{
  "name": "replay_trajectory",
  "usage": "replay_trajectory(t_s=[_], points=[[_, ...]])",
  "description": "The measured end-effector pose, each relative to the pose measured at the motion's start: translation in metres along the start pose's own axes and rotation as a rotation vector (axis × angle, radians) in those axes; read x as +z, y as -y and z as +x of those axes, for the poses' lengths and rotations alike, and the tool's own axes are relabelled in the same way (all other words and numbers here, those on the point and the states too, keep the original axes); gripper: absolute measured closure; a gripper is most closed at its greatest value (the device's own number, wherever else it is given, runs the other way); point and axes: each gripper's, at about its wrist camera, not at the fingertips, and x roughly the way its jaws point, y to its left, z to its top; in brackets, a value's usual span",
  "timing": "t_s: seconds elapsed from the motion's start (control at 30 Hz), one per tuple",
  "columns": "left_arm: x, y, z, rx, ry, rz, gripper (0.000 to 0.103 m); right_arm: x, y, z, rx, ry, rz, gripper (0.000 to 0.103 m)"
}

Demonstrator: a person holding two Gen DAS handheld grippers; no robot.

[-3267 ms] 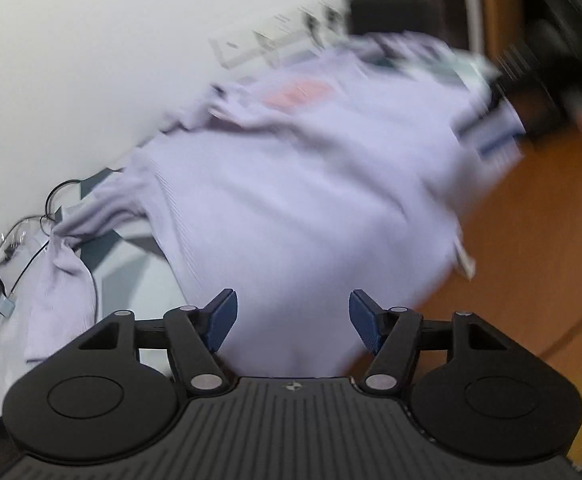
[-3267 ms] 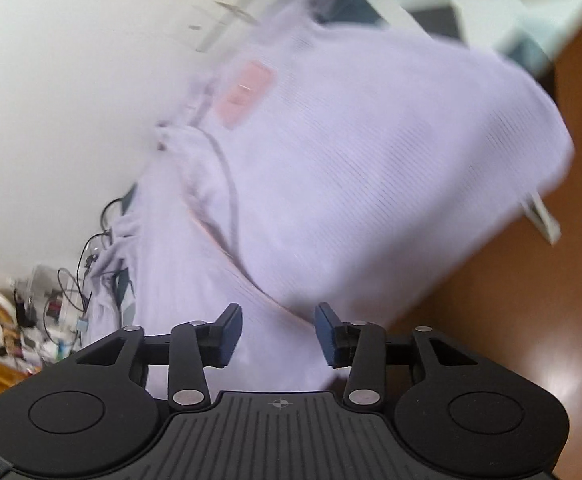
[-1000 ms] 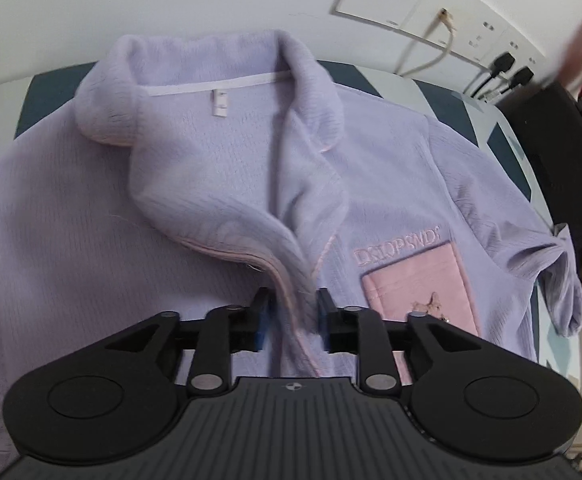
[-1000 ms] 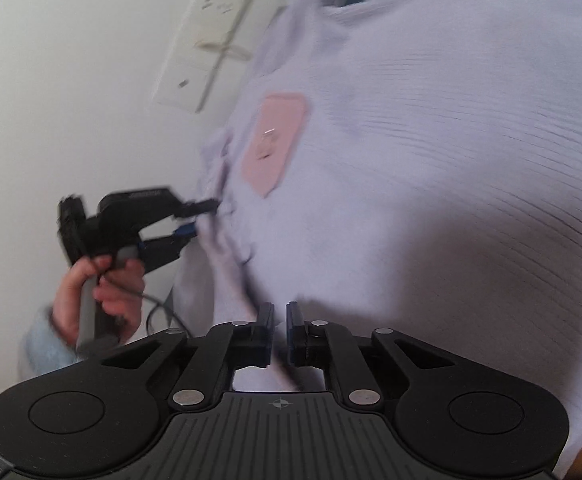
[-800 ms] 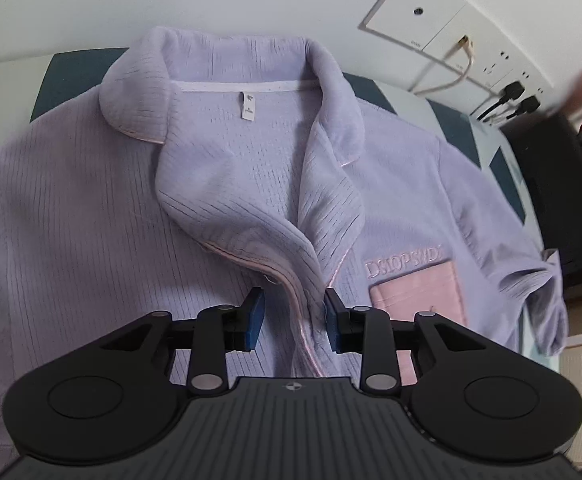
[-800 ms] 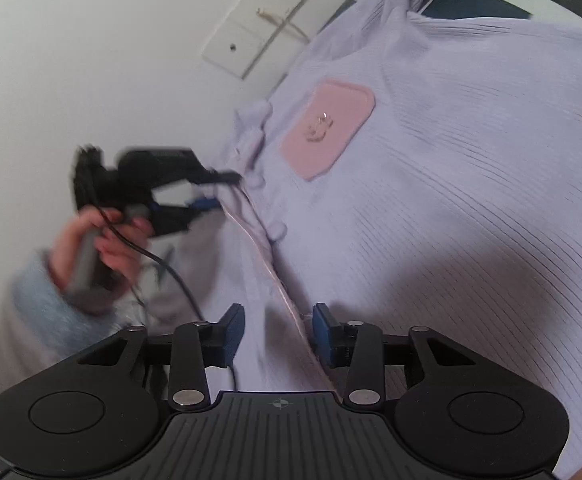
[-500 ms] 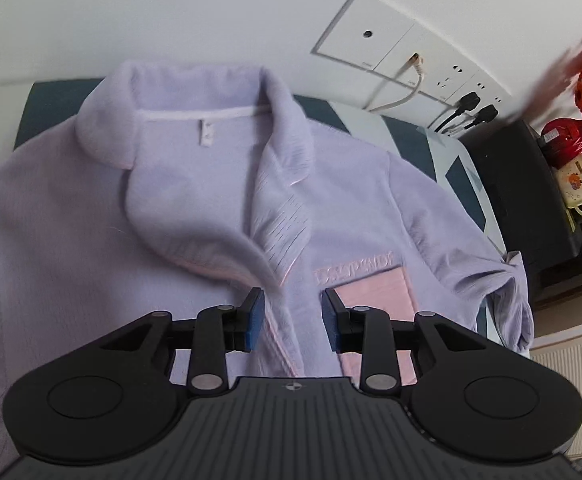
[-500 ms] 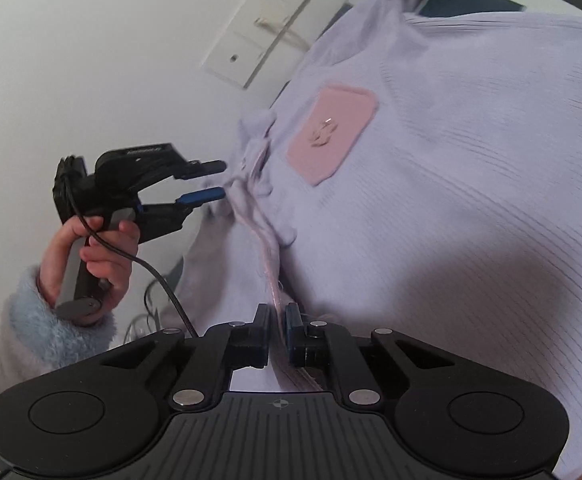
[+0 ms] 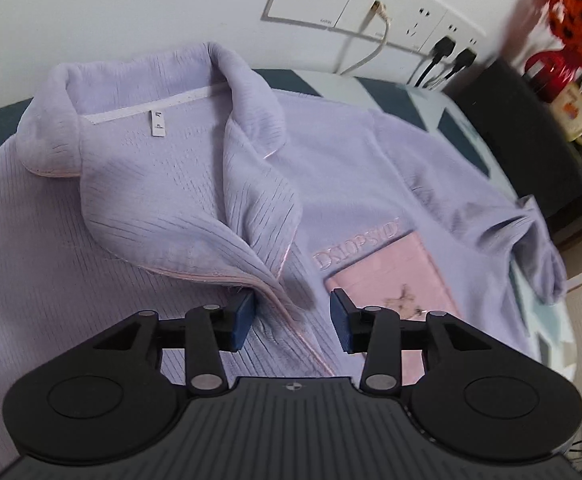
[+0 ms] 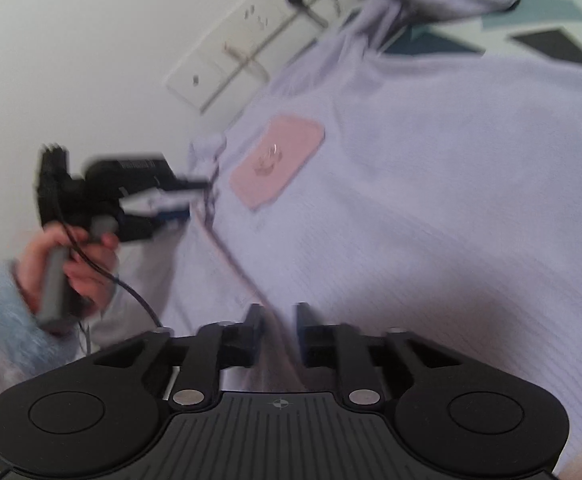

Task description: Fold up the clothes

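Observation:
A lilac ribbed pyjama shirt [image 9: 371, 184] lies front up on the patterned table, collar [image 9: 247, 92] toward the wall and pink chest pocket [image 9: 395, 268] right of the front edge. My left gripper [image 9: 291, 312] hovers open over the pink-piped front edge [image 9: 279, 300], just below the collar flap. In the blurred right wrist view, my right gripper [image 10: 279, 324] is open lower down the shirt [image 10: 451, 184], with the front edge [image 10: 247, 280] running between its fingers. That view also shows the left gripper [image 10: 191, 198], held by a hand [image 10: 71, 264], near the pocket [image 10: 279, 160].
A wall socket panel [image 9: 371, 4] with plugged cables sits behind the collar. At the right stand a black box [image 9: 523, 128], a red vase with orange flowers [image 9: 551, 64] and a mug [image 9: 575, 116]. The right sleeve [image 9: 539, 248] bunches near the table's edge.
My right gripper, shut on the front edge half a second ago, has opened. My left gripper's fingers have spread wider and sit lower over the front edge.

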Motion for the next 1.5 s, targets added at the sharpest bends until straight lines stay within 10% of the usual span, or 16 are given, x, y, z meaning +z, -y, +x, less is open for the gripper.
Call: replay_trajectory(t_s=[0.37,0.67,0.77,1.03,1.5], points=[[-0.004,0.013,0.005,0.036,-0.009,0.083,0.042,-0.026,-0.010,-0.055,-0.126,-0.160,-0.244,0.082],[-0.011,0.031,0.002,0.107,-0.006,0.234,0.032,-0.024,-0.002,-0.076,-0.191,-0.098,-0.120,0.071],[-0.019,0.048,-0.013,0.177,0.028,0.365,0.033,0.011,-0.010,-0.111,-0.232,-0.015,-0.133,0.044],[-0.049,0.047,-0.075,0.017,-0.002,0.287,0.017,0.137,-0.024,-0.172,-0.399,0.272,-0.167,0.035],[-0.089,0.092,-0.022,0.313,0.006,0.226,0.011,0.277,0.033,-0.019,-0.547,0.162,-0.331,0.043]])
